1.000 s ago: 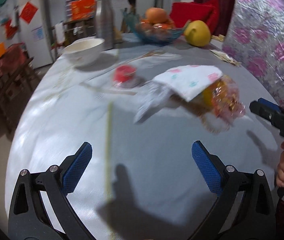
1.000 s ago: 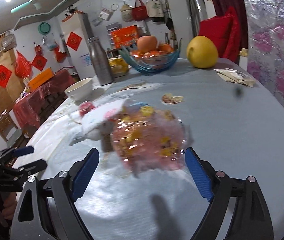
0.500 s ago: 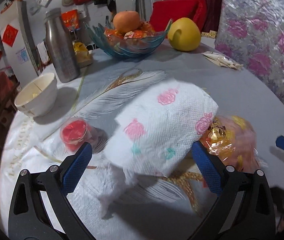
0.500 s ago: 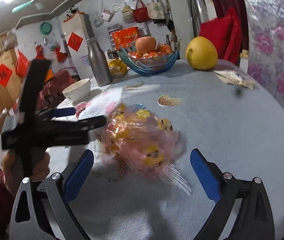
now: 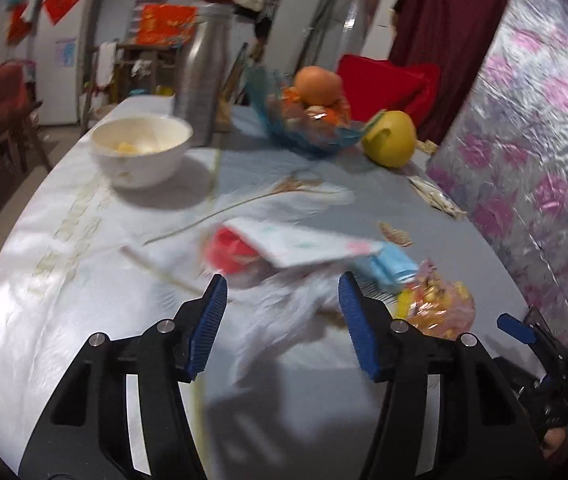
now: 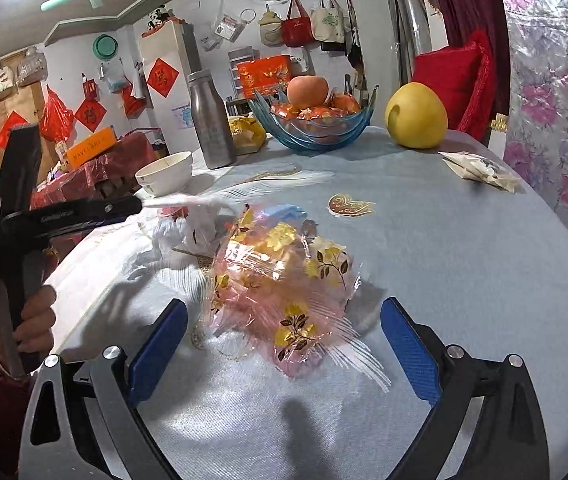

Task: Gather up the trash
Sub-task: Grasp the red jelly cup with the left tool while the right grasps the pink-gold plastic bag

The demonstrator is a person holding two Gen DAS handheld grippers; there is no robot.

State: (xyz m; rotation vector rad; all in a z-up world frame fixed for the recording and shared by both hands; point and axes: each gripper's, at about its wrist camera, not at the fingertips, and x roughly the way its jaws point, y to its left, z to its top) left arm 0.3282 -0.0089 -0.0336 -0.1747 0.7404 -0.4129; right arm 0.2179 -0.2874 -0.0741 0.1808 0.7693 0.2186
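Note:
A heap of trash lies on the grey tablecloth (image 6: 463,264): a white napkin with a flower print (image 5: 303,246), a red cup (image 5: 228,254), a blue scrap (image 5: 387,268) and a crumpled pink cellophane wrapper with gold leaves (image 6: 284,280). My left gripper (image 5: 282,320) reaches in from the left, jaws closing, with blurred white tissue (image 5: 284,308) between the pads but not pressed. In the right wrist view its tip (image 6: 138,205) meets that tissue (image 6: 188,224). My right gripper (image 6: 284,344) stands open, the pink wrapper just ahead of its pads.
Behind the heap are a white bowl (image 5: 142,148), a steel bottle (image 6: 210,120), a blue glass fruit bowl (image 6: 315,128) and a yellow pomelo (image 6: 415,116). A flat packet (image 6: 479,168) lies at the right edge, by a flowered plastic cover (image 6: 555,120).
My left gripper swung in from the left over the napkin and its jaws narrowed around the tissue. The napkin has shifted and tilted. The right gripper stayed almost still.

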